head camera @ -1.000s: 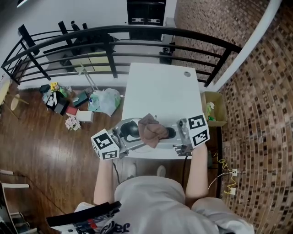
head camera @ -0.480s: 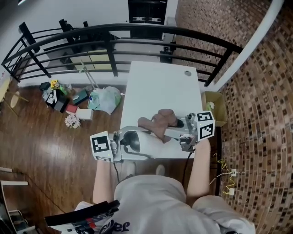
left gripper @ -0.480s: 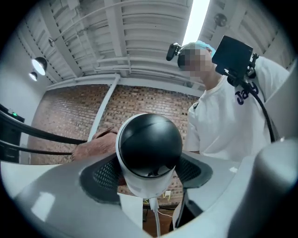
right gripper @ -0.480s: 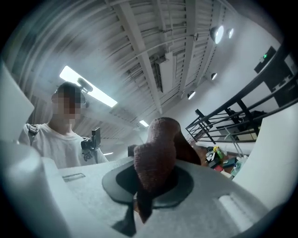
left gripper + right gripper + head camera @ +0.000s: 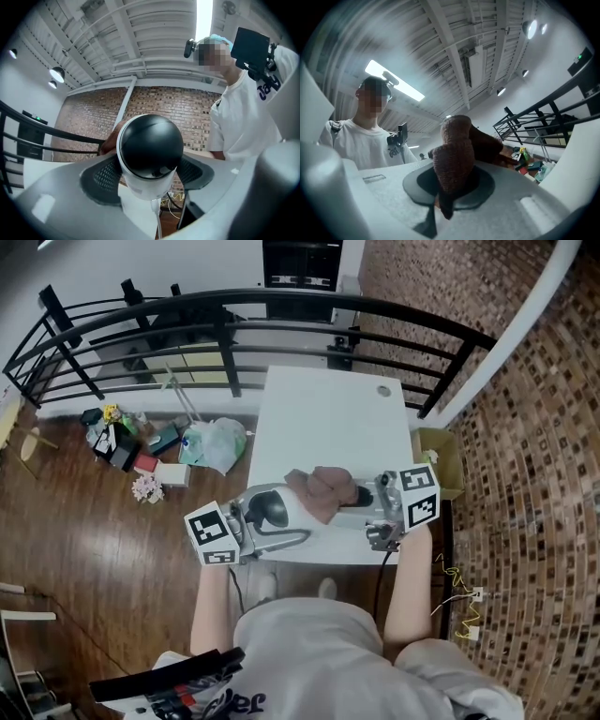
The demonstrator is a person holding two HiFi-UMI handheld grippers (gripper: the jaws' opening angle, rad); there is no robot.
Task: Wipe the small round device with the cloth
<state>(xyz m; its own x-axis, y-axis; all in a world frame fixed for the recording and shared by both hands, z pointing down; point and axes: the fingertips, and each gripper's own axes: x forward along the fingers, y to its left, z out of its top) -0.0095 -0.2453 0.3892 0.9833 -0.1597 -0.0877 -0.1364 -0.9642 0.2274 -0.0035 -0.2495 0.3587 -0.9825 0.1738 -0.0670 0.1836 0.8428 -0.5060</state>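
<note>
fingers of my left gripper (image 5: 150,179) pinch the small round device (image 5: 150,145) while those of my right gripper (image 5: 453,185) have dragged the pinched cloth (image 5: 454,150) back against it, so wiping continues.

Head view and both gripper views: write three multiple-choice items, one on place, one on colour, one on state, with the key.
1. The cloth is held: A. over the white table; B. in a drawer; C. in a bucket.
2. The dome of the small round device is: A. red; B. black; C. yellow.
3. The left gripper is: A. open and empty; B. shut on the cloth; C. shut on the device.
Key: 1 A, the head view shows it above the tabletop; 2 B, the left gripper view shows a black dome; 3 C, its jaws press the device's sides.
</note>
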